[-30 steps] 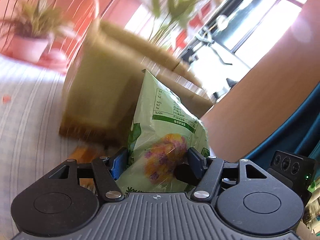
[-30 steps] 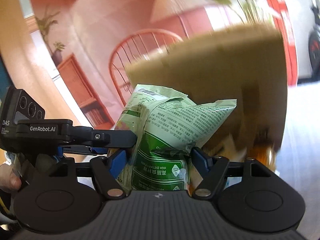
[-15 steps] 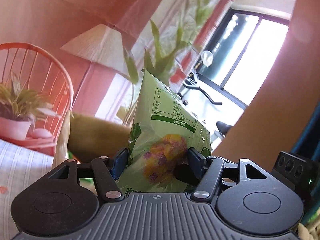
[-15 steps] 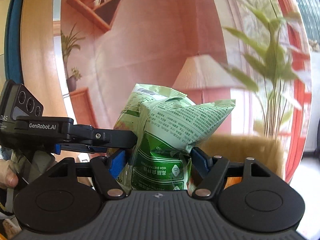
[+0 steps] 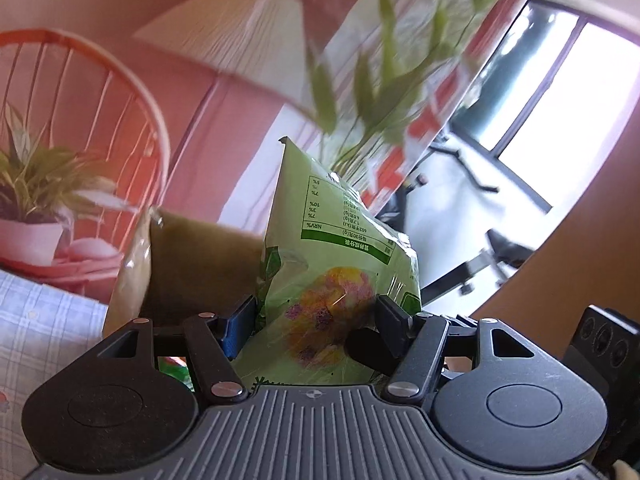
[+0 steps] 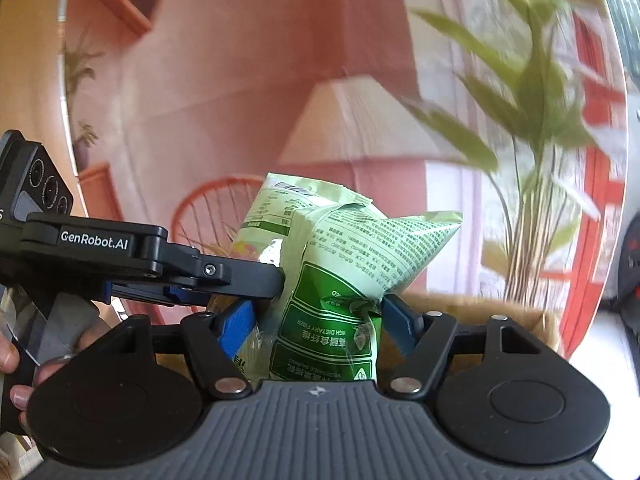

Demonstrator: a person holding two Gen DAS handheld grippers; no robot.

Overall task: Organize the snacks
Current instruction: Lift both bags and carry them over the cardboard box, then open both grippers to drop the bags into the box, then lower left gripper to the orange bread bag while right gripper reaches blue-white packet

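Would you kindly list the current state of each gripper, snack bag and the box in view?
left gripper: shut on the snack bag with the fruit picture, held upright.
right gripper: shut on the dark green snack bag, crumpled, lifted.
cardboard box: open, behind the bags.

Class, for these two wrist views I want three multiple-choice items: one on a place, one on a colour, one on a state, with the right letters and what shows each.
1. Where is the cardboard box in the left wrist view?
A. behind the held bag, on its left
B. above the lamp
C. on the chair

2. What colour are the snack bags?
A. red
B. green
C. blue

3. What state is the right tool in?
A. open and empty
B. shut on a snack bag
C. holding a cup

Answers:
1 A: its brown wall rises behind the left tool's snack bag.
2 B: both wrappers are pale green.
3 B: both pads press the bag's sides.
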